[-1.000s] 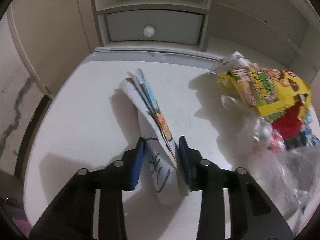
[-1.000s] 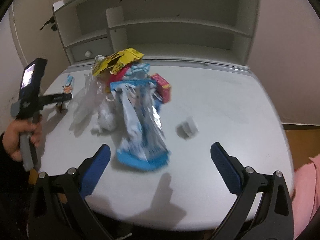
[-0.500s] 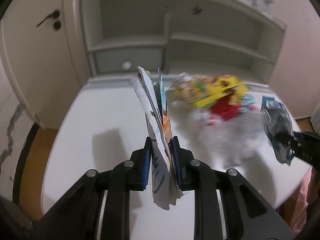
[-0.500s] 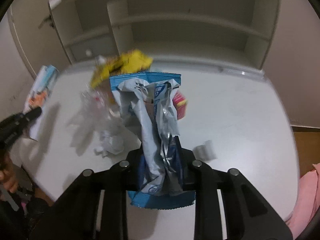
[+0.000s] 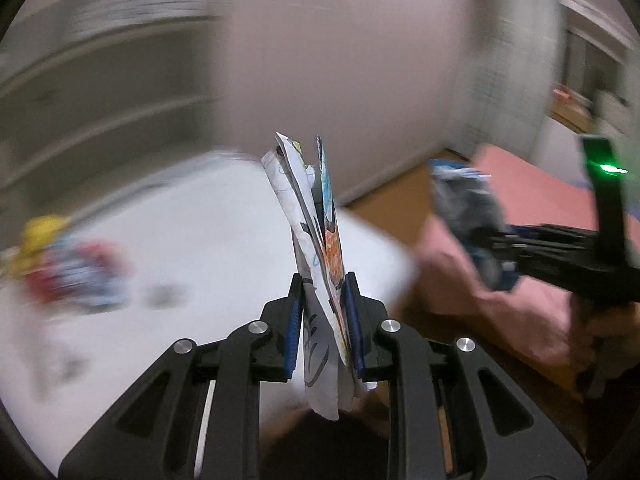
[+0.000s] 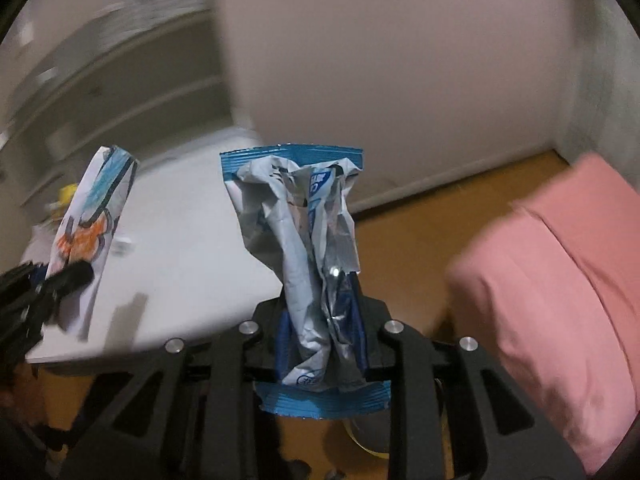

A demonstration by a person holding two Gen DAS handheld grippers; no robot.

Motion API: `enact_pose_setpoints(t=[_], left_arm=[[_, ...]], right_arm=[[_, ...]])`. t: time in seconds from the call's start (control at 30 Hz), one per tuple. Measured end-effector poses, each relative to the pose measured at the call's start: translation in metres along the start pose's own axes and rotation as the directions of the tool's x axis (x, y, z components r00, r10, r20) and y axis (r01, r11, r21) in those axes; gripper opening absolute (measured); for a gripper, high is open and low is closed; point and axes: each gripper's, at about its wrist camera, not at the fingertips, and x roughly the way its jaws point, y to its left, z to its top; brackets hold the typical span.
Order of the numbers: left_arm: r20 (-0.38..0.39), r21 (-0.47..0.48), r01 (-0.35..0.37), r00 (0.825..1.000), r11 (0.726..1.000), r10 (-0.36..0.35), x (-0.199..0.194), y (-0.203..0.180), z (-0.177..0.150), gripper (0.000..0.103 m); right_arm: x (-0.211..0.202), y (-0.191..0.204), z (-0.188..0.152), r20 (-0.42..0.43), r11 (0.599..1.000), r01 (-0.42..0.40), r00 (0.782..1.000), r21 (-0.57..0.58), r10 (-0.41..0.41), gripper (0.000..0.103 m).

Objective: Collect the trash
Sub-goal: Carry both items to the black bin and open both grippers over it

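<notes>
My left gripper is shut on a folded paper drawing with orange and blue colouring, held upright above the white table's corner. My right gripper is shut on a crumpled blue and silver snack bag, held in the air beyond the table's edge, over the wooden floor. In the left wrist view the right gripper with its bag shows at the right. In the right wrist view the drawing in the left gripper shows at the left. The picture is blurred by motion.
A pile of yellow, red and blue wrappers lies on the table at the left, blurred. A pink bedcover is at the right. White shelving stands behind the table. A round rim shows on the floor under the right gripper.
Both grippers swung right, away from the shelving toward the floor and the pink bed. The left lifted the drawing off the table; the right closed on the blue bag and raised it.
</notes>
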Motion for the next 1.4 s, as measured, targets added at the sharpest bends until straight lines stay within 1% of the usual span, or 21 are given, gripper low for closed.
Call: enact_pose_setpoints(t=[0.07, 0.13, 0.2, 0.23, 0.27, 0.33, 0.37, 0.43, 0.47, 0.5, 0.53, 0.57, 0.63, 0.77, 0.9, 0.97, 1.0, 1.03, 1.23, 1.3, 1.4], left_arm=[[-0.026, 0.062, 0.102, 0.995, 0.993, -0.101, 0.034, -0.046, -0.006, 0.020], [-0.080, 0.098, 0.197, 0.979, 0.975, -0.190, 0.075, -0.085, -0.020, 0.020], [-0.143, 0.106, 0.238, 0.965, 0.966, -0.222, 0.110, -0.113, -0.038, 0.020], [-0.173, 0.107, 0.248, 0.958, 0.963, -0.227, 0.124, -0.124, -0.047, 0.020], [-0.231, 0.098, 0.264, 0.944, 0.960, -0.236, 0.152, -0.136, -0.063, 0.020], [-0.309, 0.083, 0.281, 0.919, 0.956, -0.244, 0.187, -0.145, -0.083, 0.020], [-0.360, 0.079, 0.289, 0.901, 0.954, -0.243, 0.209, -0.153, -0.098, 0.020], [-0.431, 0.078, 0.292, 0.872, 0.953, -0.232, 0.246, -0.163, -0.123, 0.020], [-0.462, 0.078, 0.285, 0.860, 0.955, -0.219, 0.260, -0.165, -0.133, 0.020], [-0.490, 0.070, 0.280, 0.846, 0.958, -0.211, 0.275, -0.158, -0.140, 0.020], [-0.508, 0.060, 0.280, 0.835, 0.958, -0.212, 0.276, -0.162, -0.150, 0.020], [-0.534, 0.043, 0.279, 0.818, 0.959, -0.214, 0.288, -0.163, -0.158, 0.020], [-0.566, 0.039, 0.276, 0.798, 0.960, -0.207, 0.298, -0.166, -0.174, 0.020], [-0.593, 0.020, 0.287, 0.774, 0.958, -0.220, 0.315, -0.172, -0.181, 0.021], [-0.601, 0.031, 0.304, 0.767, 0.952, -0.225, 0.330, -0.179, -0.181, 0.026], [-0.603, 0.040, 0.293, 0.769, 0.955, -0.210, 0.331, -0.180, -0.177, 0.048], [-0.599, 0.042, 0.288, 0.773, 0.957, -0.207, 0.334, -0.179, -0.180, 0.052], [-0.596, 0.044, 0.283, 0.777, 0.958, -0.202, 0.337, -0.180, -0.179, 0.054], [-0.584, 0.022, 0.283, 0.782, 0.959, -0.217, 0.321, -0.174, -0.168, 0.056], [-0.568, 0.024, 0.287, 0.792, 0.958, -0.223, 0.308, -0.172, -0.160, 0.059], [-0.532, 0.064, 0.289, 0.820, 0.955, -0.212, 0.283, -0.173, -0.145, 0.070]], right_arm=[[0.008, -0.042, -0.019, -0.032, 0.996, 0.053, 0.998, 0.066, -0.051, 0.025], [0.019, -0.077, -0.039, -0.069, 0.988, 0.091, 0.994, 0.123, -0.083, 0.025], [0.036, -0.112, -0.061, -0.116, 0.975, 0.133, 0.987, 0.176, -0.114, 0.025], [0.045, -0.124, -0.071, -0.137, 0.970, 0.142, 0.984, 0.198, -0.116, 0.025], [0.057, -0.138, -0.084, -0.167, 0.961, 0.156, 0.979, 0.228, -0.119, 0.025], [0.080, -0.161, -0.105, -0.226, 0.949, 0.161, 0.969, 0.271, -0.100, 0.025], [0.094, -0.169, -0.117, -0.259, 0.943, 0.164, 0.962, 0.291, -0.087, 0.025], [0.117, -0.182, -0.138, -0.309, 0.934, 0.168, 0.949, 0.317, -0.066, 0.025], [0.131, -0.189, -0.152, -0.339, 0.926, 0.170, 0.940, 0.337, -0.049, 0.025], [0.144, -0.194, -0.155, -0.357, 0.921, 0.167, 0.933, 0.351, -0.033, 0.025], [0.152, -0.198, -0.163, -0.375, 0.917, 0.164, 0.927, 0.363, -0.018, 0.025], [0.163, -0.202, -0.172, -0.399, 0.912, 0.164, 0.917, 0.377, 0.000, 0.025], [0.174, -0.196, -0.178, -0.423, 0.910, 0.168, 0.906, 0.380, 0.010, 0.025], [0.198, -0.203, -0.191, -0.455, 0.899, 0.163, 0.889, 0.406, 0.044, 0.025], [0.208, -0.208, -0.201, -0.466, 0.891, 0.165, 0.883, 0.423, 0.058, 0.025], [0.212, -0.211, -0.205, -0.470, 0.888, 0.165, 0.880, 0.429, 0.063, 0.026], [0.214, -0.213, -0.206, -0.474, 0.887, 0.167, 0.878, 0.431, 0.065, 0.026], [0.215, -0.213, -0.208, -0.475, 0.886, 0.168, 0.877, 0.432, 0.066, 0.026], [0.223, -0.213, -0.211, -0.496, 0.888, 0.168, 0.865, 0.428, 0.075, 0.028], [0.223, -0.211, -0.211, -0.499, 0.891, 0.166, 0.863, 0.424, 0.077, 0.031], [0.222, -0.208, -0.207, -0.496, 0.896, 0.159, 0.865, 0.415, 0.076, 0.055]])
